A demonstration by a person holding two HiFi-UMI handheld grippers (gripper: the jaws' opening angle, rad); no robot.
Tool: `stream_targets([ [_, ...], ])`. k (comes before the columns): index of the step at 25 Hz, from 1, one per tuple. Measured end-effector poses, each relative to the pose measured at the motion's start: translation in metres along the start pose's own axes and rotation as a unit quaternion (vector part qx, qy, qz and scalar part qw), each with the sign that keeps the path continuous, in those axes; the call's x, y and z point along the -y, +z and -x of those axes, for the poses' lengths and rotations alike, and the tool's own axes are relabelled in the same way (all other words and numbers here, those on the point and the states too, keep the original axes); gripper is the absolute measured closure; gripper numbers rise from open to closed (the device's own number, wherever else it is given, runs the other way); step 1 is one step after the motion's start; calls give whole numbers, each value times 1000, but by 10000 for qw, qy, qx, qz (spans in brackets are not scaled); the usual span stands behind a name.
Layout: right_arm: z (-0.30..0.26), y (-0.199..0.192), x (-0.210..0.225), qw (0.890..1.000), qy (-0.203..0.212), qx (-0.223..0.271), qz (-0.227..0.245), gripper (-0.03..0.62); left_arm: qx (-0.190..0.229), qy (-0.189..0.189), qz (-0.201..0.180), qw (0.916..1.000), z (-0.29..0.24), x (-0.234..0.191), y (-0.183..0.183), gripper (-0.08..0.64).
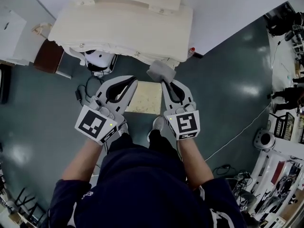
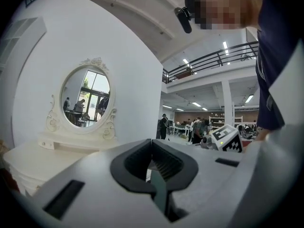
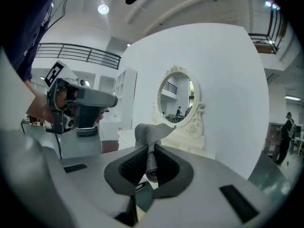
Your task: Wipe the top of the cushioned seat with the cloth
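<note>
A grey cloth (image 1: 161,71) is gripped between the closed jaws of the right gripper (image 1: 165,81), which is held above the floor (image 1: 228,80) by a person standing in front of a white dressing table (image 1: 123,25). In the right gripper view, the cloth (image 3: 151,132) is seen pinched upright in the right gripper (image 3: 151,150), with its loose upper end flopped over above the jaw tips. The left gripper (image 1: 129,80) is held alongside, to the left, with its jaws closed on nothing. This is confirmed in the left gripper view, where only an empty dark hollow is shown behind the meeting tips of the left gripper (image 2: 153,144).

The cushioned seat (image 1: 145,99) is seen from above in the head view as a pale, patterned square. It is framed between the two grippers and lies below them, just in front of the person's feet. The cloth is held clear of it, past its far right corner and near the front edge of the dressing table. An oval mirror (image 3: 178,99) in an ornate white frame is shown on the dressing table in both gripper views. A thin cable (image 1: 242,129) is trailed across the floor at the right.
</note>
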State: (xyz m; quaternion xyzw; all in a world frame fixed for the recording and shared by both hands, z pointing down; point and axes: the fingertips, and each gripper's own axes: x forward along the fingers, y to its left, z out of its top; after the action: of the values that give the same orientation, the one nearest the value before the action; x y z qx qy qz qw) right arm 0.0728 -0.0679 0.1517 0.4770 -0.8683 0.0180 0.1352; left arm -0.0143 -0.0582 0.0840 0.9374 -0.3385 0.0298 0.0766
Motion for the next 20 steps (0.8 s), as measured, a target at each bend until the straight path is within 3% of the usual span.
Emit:
stream_targets([
  [8, 19, 52, 10, 9988, -269, 294, 284, 554, 210, -108, -200, 9995, 0, 6, 31, 551],
  [20, 32, 97, 16, 9961, -381, 641, 479, 554, 289, -189, -275, 9990, -4, 6, 43, 551],
])
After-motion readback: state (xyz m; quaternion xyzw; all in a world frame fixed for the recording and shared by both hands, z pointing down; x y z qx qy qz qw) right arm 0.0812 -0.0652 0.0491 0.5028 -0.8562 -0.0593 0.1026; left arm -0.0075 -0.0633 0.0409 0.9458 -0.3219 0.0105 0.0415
